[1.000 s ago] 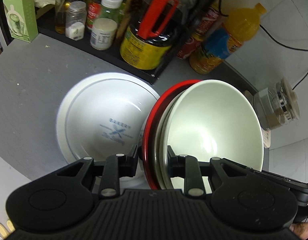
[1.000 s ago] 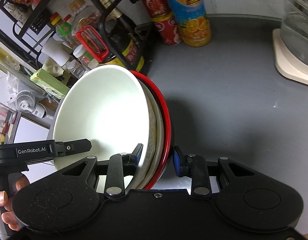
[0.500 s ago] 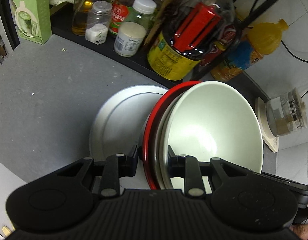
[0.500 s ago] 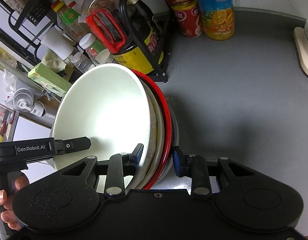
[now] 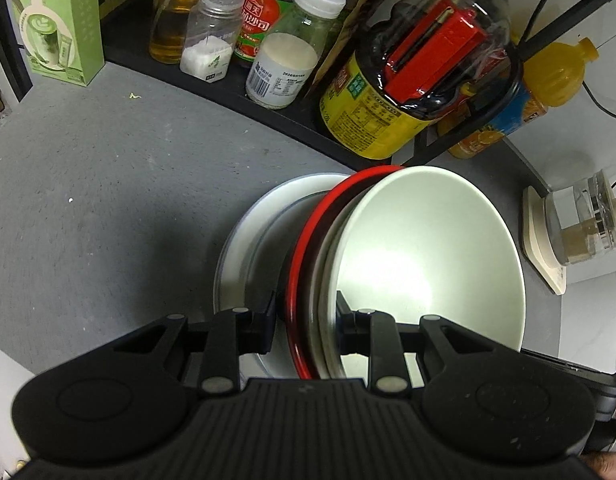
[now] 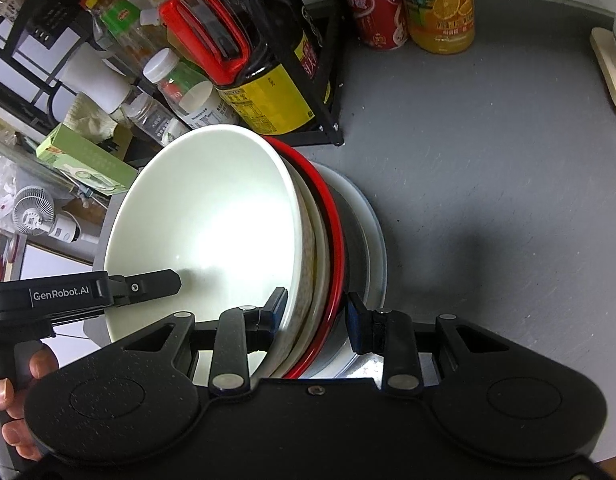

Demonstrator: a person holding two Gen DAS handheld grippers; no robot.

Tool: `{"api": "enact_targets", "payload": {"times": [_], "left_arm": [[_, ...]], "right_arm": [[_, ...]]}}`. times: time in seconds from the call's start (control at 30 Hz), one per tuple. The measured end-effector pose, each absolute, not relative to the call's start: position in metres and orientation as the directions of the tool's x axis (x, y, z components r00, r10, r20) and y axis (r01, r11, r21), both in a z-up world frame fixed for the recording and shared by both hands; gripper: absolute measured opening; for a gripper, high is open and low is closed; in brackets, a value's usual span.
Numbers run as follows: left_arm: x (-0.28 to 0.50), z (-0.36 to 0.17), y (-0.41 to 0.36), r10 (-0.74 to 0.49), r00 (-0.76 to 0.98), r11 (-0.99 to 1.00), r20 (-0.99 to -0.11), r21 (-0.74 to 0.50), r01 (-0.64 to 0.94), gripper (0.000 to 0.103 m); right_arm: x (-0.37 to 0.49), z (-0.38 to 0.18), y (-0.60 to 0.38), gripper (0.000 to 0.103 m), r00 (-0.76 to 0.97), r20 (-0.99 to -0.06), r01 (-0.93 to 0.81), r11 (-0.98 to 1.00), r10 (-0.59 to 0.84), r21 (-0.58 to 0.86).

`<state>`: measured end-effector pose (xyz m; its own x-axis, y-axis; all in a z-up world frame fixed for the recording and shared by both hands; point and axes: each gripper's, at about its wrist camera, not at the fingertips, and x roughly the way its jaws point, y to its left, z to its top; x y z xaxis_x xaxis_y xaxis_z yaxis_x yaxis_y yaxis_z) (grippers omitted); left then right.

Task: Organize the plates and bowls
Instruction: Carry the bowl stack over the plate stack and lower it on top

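- Left gripper [image 5: 303, 330]: jaws part closed, straddling the near edge of a nested stack; one finger outside the red rim, the other inside the white bowl [image 5: 428, 256]. Clamped on the stack.
- Right gripper [image 6: 316, 312]: blue-padded fingers astride the opposite edge of the same stack; left pad against the bowl's inner wall, right pad apart from the red rim, a gap showing. Cannot tell whether it grips.
- Stack, inner to outer: white bowl, a pale speckled bowl [image 6: 308, 248], a red-rimmed dish [image 6: 335, 240]. Tilted on edge, over a white plate [image 5: 247, 240] lying flat on the grey counter [image 5: 107, 184].
- Right view: the other tool's body reads "GenRobot.AI" [image 6: 61, 294]; a hand [image 6: 11, 396] on its handle.
- Beyond the plate, a black wire rack [image 6: 328, 80] holds a dark bottle with yellow label and red handle [image 5: 412, 92], a white-capped jar [image 5: 285, 64] with a barcode, a salt shaker [image 5: 209, 40], an oil bottle [image 5: 175, 12].
- Green carton [image 5: 53, 20] at far left, Chinese characters, latte picture.
- Orange-juice bottle [image 6: 442, 4] and red can [image 6: 374, 8] beside the rack.
- Glass pot [image 5: 588, 220] on a cream base, far right.
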<state>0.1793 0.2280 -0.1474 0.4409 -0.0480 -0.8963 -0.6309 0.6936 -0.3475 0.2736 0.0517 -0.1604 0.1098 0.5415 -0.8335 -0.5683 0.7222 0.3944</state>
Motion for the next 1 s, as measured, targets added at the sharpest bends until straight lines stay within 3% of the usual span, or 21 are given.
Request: {"api": "enact_targets", "payload": {"times": [0.53, 0.8, 0.9, 1.0], "left_arm": [[0.184, -0.155, 0.239, -0.078, 0.444, 0.71, -0.893, -0.362, -0.604, 0.027], [0.184, -0.158, 0.239, -0.091, 0.46, 0.744, -0.883, -0.367, -0.558, 0.03], [0.181, -0.157, 0.238, -0.077, 0.465, 0.755, -0.882, -0.356, -0.551, 0.038], [0.177, -0.151, 0.238, -0.055, 0.472, 0.767, -0.88, -0.34, -0.544, 0.053]], "right_arm": [[0.271, -0.163, 0.053, 0.031, 0.134, -0.836, -0.514, 0.759, 0.531, 0.4], [0.267, -0.164, 0.05, 0.036, 0.16, -0.825, -0.474, 0.776, 0.541, 0.417], [0.263, -0.159, 0.043, 0.046, 0.198, -0.818, -0.449, 0.792, 0.539, 0.413], [0.257, -0.15, 0.032, 0.056, 0.238, -0.799, -0.439, 0.795, 0.552, 0.418]]}}
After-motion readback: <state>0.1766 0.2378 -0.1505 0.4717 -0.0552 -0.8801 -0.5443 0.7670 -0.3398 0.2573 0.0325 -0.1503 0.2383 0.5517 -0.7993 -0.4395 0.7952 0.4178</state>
